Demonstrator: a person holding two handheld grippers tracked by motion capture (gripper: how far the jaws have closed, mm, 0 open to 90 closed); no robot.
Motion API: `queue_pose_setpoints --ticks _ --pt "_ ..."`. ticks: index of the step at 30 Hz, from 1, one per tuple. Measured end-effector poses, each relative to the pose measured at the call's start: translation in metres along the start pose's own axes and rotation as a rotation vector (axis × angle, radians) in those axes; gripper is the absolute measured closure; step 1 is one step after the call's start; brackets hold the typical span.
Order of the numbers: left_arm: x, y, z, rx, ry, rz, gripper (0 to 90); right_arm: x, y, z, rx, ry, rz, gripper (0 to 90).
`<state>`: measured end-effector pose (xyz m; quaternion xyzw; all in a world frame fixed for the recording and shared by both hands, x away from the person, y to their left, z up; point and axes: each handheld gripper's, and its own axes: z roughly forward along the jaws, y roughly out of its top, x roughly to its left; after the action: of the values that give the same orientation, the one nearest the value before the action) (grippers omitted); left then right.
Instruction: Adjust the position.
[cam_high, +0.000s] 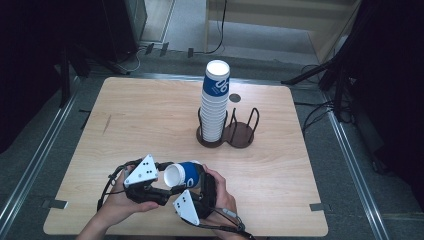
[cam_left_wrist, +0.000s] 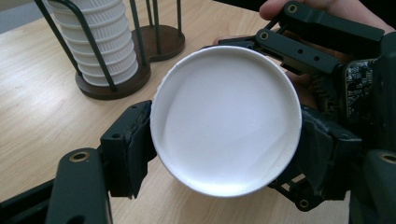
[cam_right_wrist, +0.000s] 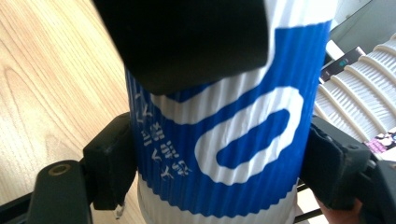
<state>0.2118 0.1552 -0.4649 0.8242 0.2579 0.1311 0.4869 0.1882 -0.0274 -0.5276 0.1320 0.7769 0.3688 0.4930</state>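
Note:
A blue-and-white ribbed paper cup lies on its side above the table's near edge, held between both grippers. My left gripper is shut on its white round end, with one jaw at each side of the rim. My right gripper is shut on the cup's blue printed body, its jaws pressing both sides. In the right gripper view, one black jaw of the left gripper crosses the top of the cup. A tall stack of matching cups stands in a dark wire holder.
The holder's right ring has no cups in it. The stack and holder stand beyond the held cup on the wooden table. A small dark round spot sits behind the stack. Hands grip both grippers at the near edge.

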Motion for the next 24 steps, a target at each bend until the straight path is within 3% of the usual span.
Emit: queue_pose_setpoints --ticks 6,9,11,16,17,18,19,20,21,24 --pt "0.005 -0.001 -0.003 -0.016 -0.007 -0.034 28.8 -0.001 0.001 0.000 0.013 0.013 0.042 15.4" --pt "0.012 -0.002 -0.006 -0.040 -0.031 -0.066 28.9 -0.005 0.000 -0.002 0.005 0.035 0.081 15.4" --pt "0.014 -0.003 -0.008 -0.049 -0.041 -0.062 29.1 -0.006 0.003 -0.004 -0.009 0.041 0.092 15.4" --pt "0.020 -0.005 -0.013 -0.088 0.008 -0.061 29.1 -0.008 0.005 -0.006 -0.003 0.051 0.112 15.6" --pt "0.026 -0.007 -0.016 -0.129 0.020 -0.069 29.1 -0.011 0.005 -0.006 -0.001 0.058 0.130 15.6" --pt "0.026 -0.007 -0.016 -0.129 0.020 -0.069 29.1 -0.011 0.005 -0.006 -0.001 0.058 0.130 15.6" --pt "0.030 -0.011 -0.017 -0.180 0.040 -0.072 29.1 -0.014 0.005 -0.007 0.000 0.055 0.151 14.5" --pt "0.030 -0.011 -0.017 -0.180 0.040 -0.072 29.0 -0.014 0.005 -0.007 0.000 0.055 0.151 14.5" --pt "0.034 -0.014 -0.018 -0.228 0.093 -0.059 28.9 -0.015 0.005 -0.007 0.008 0.050 0.180 12.5" --pt "0.036 -0.016 -0.020 -0.248 0.116 -0.066 28.9 -0.017 0.005 -0.006 0.021 0.043 0.200 9.3"
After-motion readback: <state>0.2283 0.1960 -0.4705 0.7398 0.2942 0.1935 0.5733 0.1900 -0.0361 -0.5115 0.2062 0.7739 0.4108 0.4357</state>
